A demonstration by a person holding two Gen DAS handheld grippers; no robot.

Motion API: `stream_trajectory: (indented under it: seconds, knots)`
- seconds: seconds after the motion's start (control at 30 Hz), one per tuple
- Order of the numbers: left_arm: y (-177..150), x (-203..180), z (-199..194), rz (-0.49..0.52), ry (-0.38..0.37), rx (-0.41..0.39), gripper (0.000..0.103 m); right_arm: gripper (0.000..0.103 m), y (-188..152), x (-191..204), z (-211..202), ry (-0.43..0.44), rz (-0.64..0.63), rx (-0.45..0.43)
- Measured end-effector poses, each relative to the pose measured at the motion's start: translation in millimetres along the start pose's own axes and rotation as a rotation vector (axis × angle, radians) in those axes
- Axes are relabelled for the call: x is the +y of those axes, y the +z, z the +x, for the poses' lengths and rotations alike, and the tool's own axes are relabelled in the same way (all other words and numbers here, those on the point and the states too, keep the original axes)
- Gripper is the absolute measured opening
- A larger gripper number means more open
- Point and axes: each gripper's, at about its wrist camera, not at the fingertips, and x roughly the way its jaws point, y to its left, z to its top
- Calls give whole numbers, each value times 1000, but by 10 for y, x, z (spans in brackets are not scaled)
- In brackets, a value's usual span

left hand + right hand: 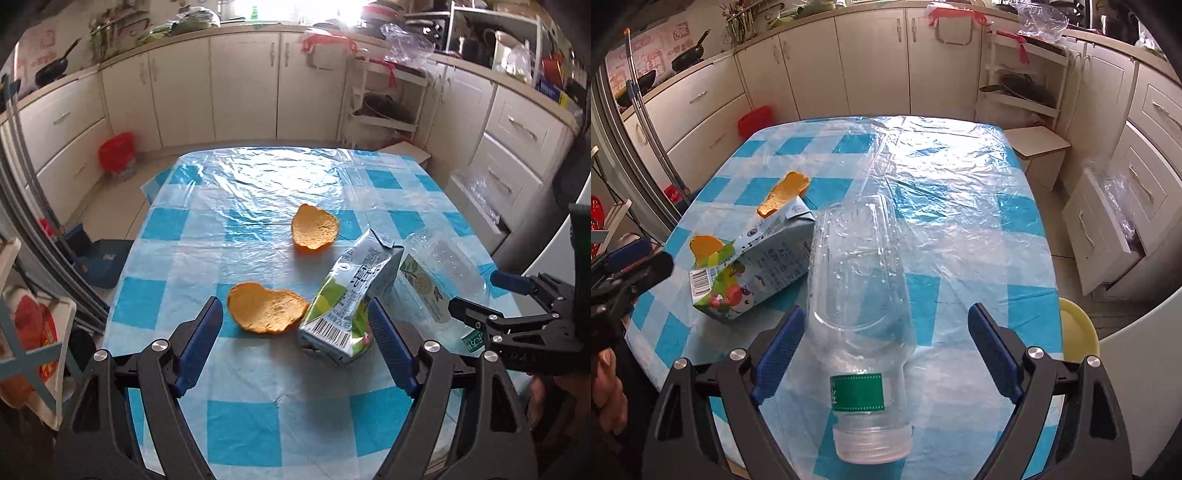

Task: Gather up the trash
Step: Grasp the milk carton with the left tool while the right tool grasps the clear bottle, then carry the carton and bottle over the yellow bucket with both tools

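Clear ribbed plastic bottle (858,306) lies between the parted right claw (886,354); crumpled carton (347,299) and rough orange peels (267,307) flank the parted left claw (295,339) on the checked tabletop (258,177).

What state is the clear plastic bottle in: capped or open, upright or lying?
Open and lying down. The clear plastic bottle lies on the checked tablecloth; its threaded neck is bare, no cap.

The tabletop (240,373) wears a checked cloth of bright blue, pale blue and white squares under glossy clear film. Two orange peels (266,307) (314,231) show yellow-orange pith. The drink carton (347,299) is grey-white with green patches, red fruit and a black barcode. The clear plastic bottle (858,280) carries a green neck band. Both grippers (295,345) (886,354) are black with blue pads.
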Motion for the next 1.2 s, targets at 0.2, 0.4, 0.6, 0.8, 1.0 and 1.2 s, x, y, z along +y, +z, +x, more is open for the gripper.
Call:
stream_trajectory:
  seconds: [0.2,0.4,0.6,0.8,1.0,1.2]
  knots:
    - [136,-344,457,141,45,77,77,83,16,2,173,43,-11,-18]
    - [135,-533,787,232,25,170,77,58,30,-139,251,109,29,-5]
    - [104,-600,848,237,12,173,59,58,46,-143,261,147,29,-10]
    - [133,-557,779,155,-28,158,58,58,30,-239,239,189,63,-8]
    - [134,-400,517,70,-55,127,58,58,21,-324,183,234,109,-20]
    - [38,-279,263,8,-58,102,58,58,-17,-332,77,260,119,-41]
